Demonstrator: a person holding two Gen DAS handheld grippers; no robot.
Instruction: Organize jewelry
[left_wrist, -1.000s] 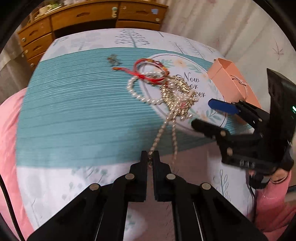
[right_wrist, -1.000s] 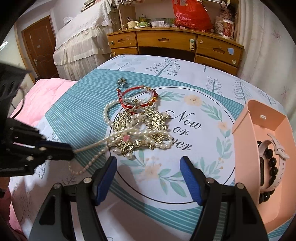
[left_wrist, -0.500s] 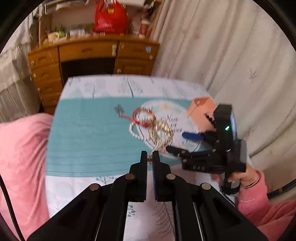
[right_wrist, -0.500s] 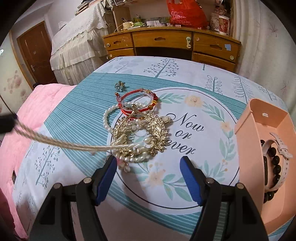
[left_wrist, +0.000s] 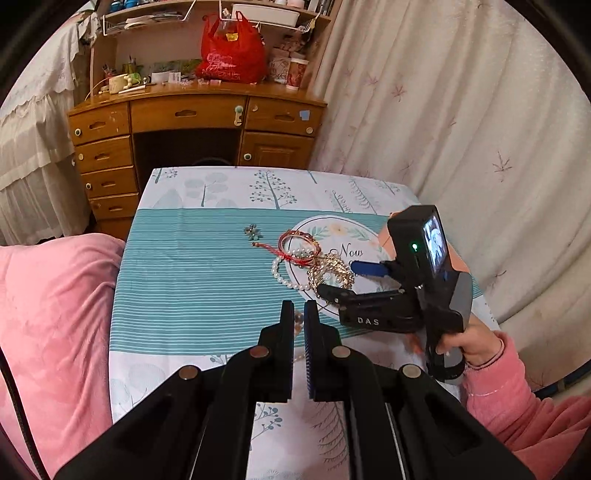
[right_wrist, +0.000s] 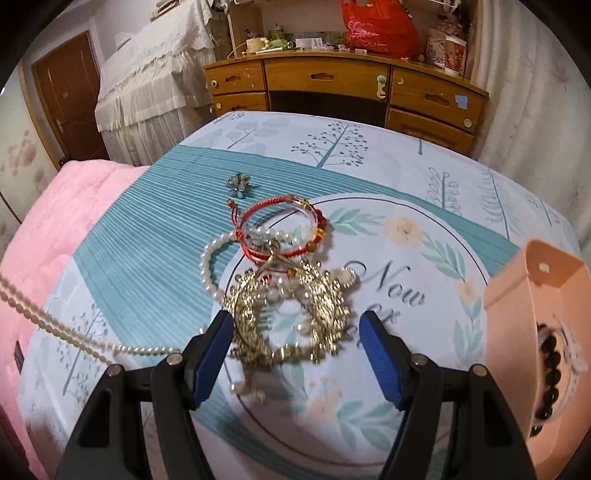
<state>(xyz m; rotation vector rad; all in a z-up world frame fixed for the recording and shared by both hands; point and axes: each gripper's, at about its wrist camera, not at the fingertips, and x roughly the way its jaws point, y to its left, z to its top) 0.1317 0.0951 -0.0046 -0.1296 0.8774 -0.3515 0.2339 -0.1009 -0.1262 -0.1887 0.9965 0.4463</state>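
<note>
- Untangling is the step in hand, by the look of it: the left claw (left_wrist: 299, 317) is pinched shut on one end of a long pearl strand (right_wrist: 55, 326), which runs taut from the far left of the right wrist view toward the pile.
- The pile itself sits on a bed with a teal-striped cover (right_wrist: 147, 236), on its round "Now" print: a gold filigree piece (right_wrist: 291, 314), a short pearl bracelet (right_wrist: 208, 266) and a red cord bangle (right_wrist: 280, 229) all lie overlapped, and a little blue flower brooch (right_wrist: 239, 184) lies apart, further up.
- The right claw (right_wrist: 297, 354) hangs wide open right over the gold piece, its blue pads either side of it, gripping nothing.
- Doing this well probably means the right claw comes down and pins the gold piece so the pile doesn't get dragged along, while the left one pulls the strand out slowly and low. A hard yank could snag the strand or flip the bangle off the bed.
- Where exactly the strand passes under or through the gold piece is blurry, so it's hard to tell how knotted it is.
- Container-wise, a peach box (right_wrist: 535, 295) stands at the right edge of the bed, open. Inside it shows a dark bead bracelet (right_wrist: 552, 373) and a white band (right_wrist: 572, 350) beside it. The rest of the box is out of frame.
</note>
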